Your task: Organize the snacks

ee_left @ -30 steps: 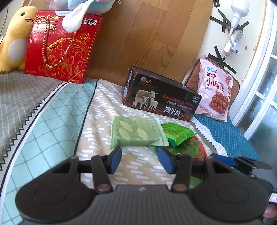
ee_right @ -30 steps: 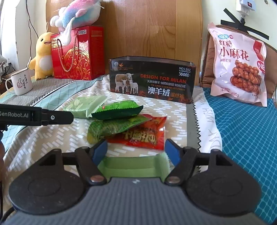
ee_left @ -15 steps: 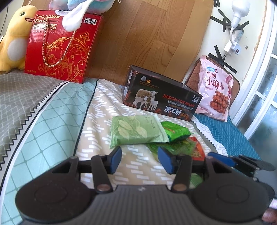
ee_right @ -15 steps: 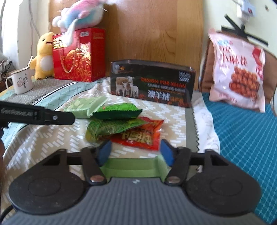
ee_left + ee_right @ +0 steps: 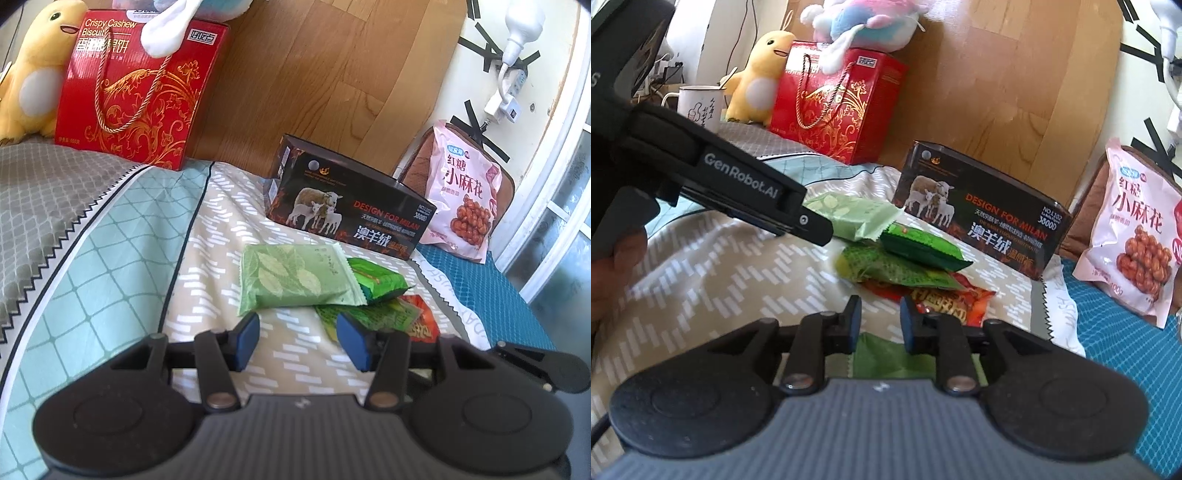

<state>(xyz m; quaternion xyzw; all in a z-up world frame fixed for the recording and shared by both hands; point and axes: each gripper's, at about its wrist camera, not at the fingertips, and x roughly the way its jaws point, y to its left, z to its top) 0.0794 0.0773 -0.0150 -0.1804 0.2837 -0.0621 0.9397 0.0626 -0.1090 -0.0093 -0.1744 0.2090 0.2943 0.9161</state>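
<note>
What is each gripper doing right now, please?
Left gripper: open, holding nothing.
Right gripper: partly closed above a green packet; grip cannot be told.

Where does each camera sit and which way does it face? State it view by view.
Left wrist: on the left hand-held gripper, low over the bed, facing the snack pile and black box; its own open fingers show.
Right wrist: on the right hand-held gripper, facing the same pile from its right; its fingers, narrowly apart, the left hand-held gripper and a hand show.
Shared: pile, black box, red box, pink bag.
</note>
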